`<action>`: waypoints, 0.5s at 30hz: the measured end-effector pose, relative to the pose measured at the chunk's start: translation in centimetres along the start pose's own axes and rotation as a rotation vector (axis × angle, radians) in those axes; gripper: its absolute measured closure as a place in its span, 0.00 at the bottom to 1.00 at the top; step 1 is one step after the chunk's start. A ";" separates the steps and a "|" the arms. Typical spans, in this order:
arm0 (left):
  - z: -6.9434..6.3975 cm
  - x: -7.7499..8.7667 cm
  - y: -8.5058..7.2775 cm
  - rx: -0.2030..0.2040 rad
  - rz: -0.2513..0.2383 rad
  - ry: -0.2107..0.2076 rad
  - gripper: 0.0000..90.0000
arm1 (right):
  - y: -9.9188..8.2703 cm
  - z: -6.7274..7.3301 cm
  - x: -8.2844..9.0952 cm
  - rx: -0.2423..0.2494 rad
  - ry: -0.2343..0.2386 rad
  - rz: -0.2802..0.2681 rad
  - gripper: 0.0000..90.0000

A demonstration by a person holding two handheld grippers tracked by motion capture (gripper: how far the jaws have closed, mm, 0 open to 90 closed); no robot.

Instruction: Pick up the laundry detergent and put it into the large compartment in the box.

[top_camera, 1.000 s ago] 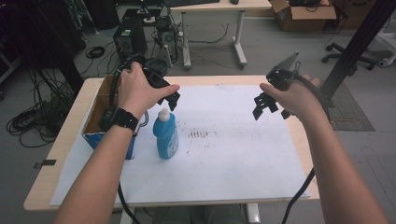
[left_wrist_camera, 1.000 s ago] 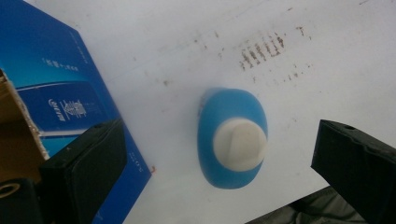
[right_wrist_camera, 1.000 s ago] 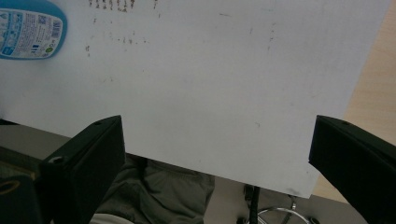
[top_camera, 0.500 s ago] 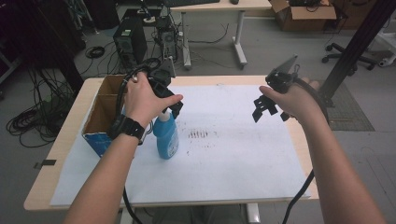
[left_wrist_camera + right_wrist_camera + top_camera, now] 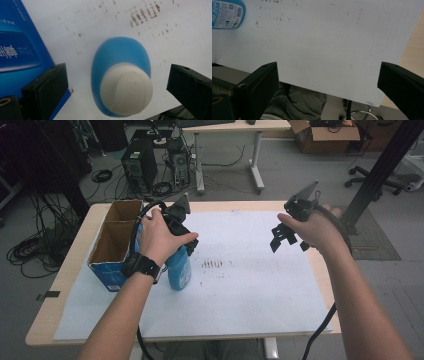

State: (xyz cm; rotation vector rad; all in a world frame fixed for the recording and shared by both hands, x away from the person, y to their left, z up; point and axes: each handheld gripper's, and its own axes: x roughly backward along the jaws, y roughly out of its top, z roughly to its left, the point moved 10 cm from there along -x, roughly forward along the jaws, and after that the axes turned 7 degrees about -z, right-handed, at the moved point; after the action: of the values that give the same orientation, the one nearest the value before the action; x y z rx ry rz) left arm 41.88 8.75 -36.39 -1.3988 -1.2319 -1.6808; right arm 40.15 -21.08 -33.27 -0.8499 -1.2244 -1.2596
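Bench: covered by white paper, it carries everything.
Box: blue cardboard, open top, just left of the bottle.
Bottle: blue, white cap, stands upright beside the box.
Left gripper: jaws wide apart above the cap; it should descend straight and close evenly on the neck.
Right gripper: jaws apart, holds nothing, well apart from the bottle.

high: overhead, forward-down | gripper views: close, downward | shared: blue bottle

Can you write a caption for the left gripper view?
Open left tongs poised above a blue bottle's white cap.
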 end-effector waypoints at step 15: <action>-0.3 -2.0 -0.6 -0.011 0.029 0.010 0.05 | -0.1 0.0 -0.4 0.003 0.003 0.004 0.04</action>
State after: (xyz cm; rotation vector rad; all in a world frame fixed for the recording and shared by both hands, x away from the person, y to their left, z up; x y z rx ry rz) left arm 41.69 8.54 -38.49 -1.4059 -1.1936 -1.6754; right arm 40.09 -21.04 -33.68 -0.8480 -1.2211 -1.2553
